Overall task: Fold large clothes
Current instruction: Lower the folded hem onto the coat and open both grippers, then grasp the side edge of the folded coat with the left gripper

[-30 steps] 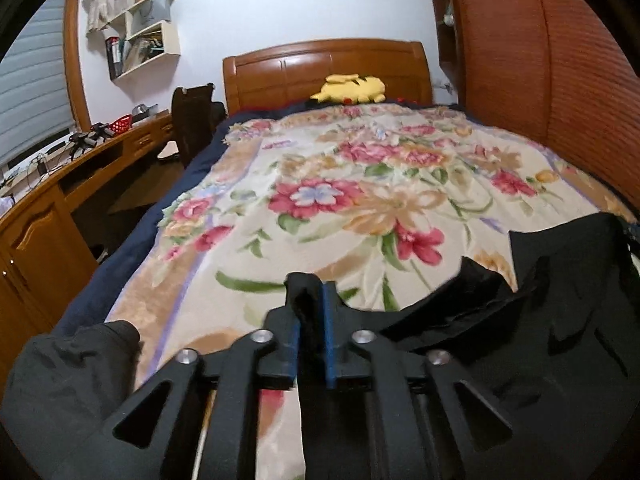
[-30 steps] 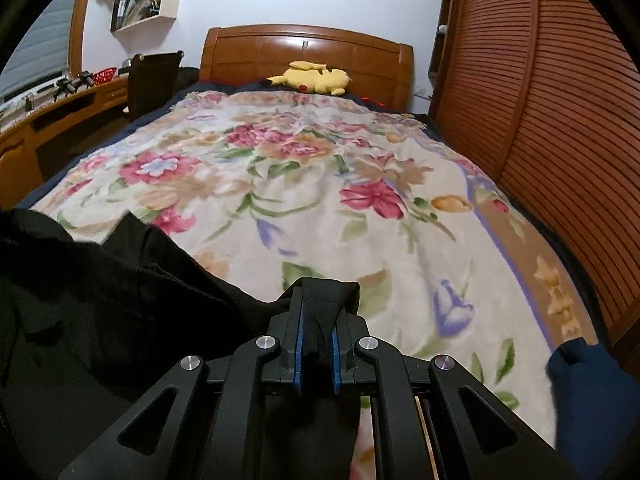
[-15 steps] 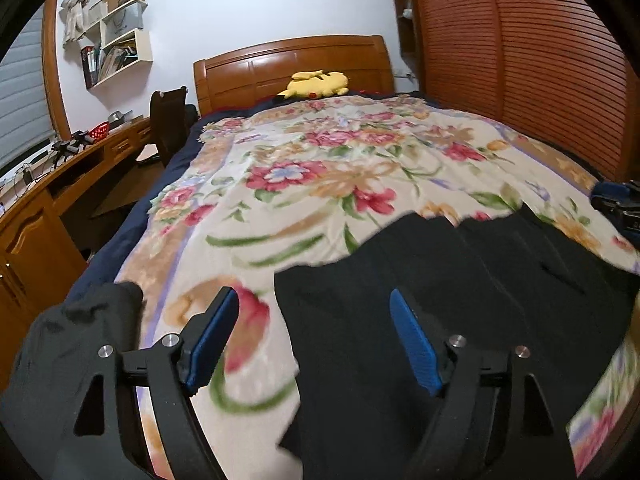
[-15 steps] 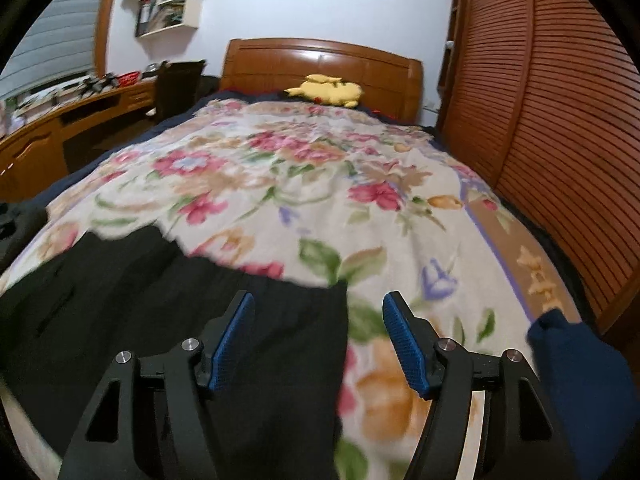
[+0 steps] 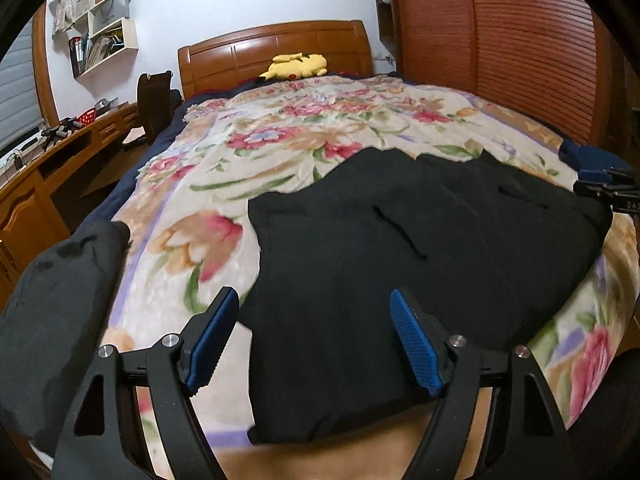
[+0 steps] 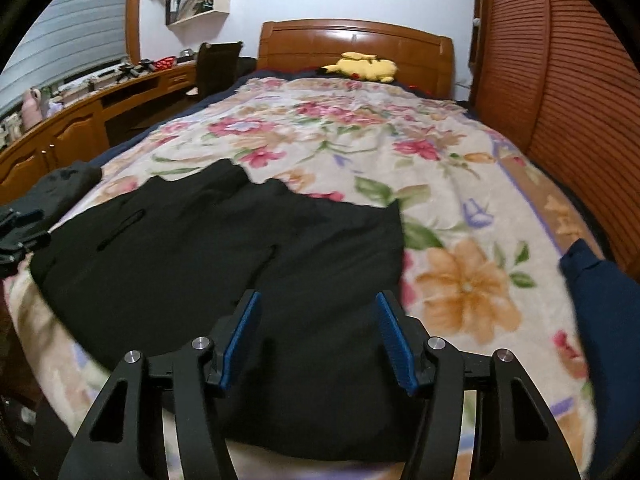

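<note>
Left wrist view: left gripper [image 5: 314, 336], jaws apart, empty, above black fabric garment [image 5: 400, 264] spread flat at floral blanket's [image 5: 280, 148] near edge, ready for folding. Right wrist view: right gripper [image 6: 318, 334] likewise apart over garment's right side.

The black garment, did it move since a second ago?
Yes. The black garment dropped from the shut fingers and now lies flat, spread farther toward the headboard.

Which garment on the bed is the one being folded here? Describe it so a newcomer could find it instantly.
Start from the bed's floral blanket, with a yellow plush toy at the headboard. At the foot end, spread flat in the middle, lies the black garment. It lies below both open tongs, unlike the bunched dark grey garment at the left edge and the navy one at the right.
</note>
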A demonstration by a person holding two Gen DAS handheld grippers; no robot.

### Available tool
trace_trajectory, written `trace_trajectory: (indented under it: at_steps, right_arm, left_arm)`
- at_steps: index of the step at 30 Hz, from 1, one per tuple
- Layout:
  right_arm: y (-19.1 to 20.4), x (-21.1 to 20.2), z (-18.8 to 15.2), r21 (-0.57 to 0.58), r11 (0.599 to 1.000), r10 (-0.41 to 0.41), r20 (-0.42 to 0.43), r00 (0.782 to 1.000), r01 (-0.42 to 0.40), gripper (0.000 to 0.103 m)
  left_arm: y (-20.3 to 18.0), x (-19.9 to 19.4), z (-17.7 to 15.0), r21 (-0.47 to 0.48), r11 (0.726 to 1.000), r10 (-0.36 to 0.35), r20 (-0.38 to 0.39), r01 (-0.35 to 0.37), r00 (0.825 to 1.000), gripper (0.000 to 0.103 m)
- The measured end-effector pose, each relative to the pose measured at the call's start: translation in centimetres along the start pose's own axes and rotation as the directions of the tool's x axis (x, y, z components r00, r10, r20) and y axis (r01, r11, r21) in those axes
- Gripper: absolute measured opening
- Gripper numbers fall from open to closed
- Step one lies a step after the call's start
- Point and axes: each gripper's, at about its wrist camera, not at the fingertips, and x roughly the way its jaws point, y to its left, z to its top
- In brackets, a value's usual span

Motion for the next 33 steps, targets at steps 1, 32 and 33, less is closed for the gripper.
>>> trace_trajectory:
  at_steps: [1, 32, 33]
  right_arm:
    - [0.4, 0.1, -0.1, 0.006, 1.0, 0.018, 0.0, 1.0, -0.018, 0.061]
    - [5.6, 0.9, -3.7, -0.105, 0.984, 0.148, 0.039, 0.988, -0.143, 0.061]
    - [5.9, 0.8, -3.6, -0.111, 0.983, 0.149, 0.048, 0.988, -0.143, 0.061]
  left_arm:
    - [0.0, 0.1, -0.4, 0.0, 1.0, 0.006, -0.005, -0.006, 1.0, 0.079]
    - [2.0, 2.3, -5.8, -0.21, 0.978, -0.026, -0.105, 0.004, 0.994, 0.079]
    - [2.0, 2.4, -5.8, -0.209, 0.978, -0.024, -0.103, 0.001, 0.994, 0.08]
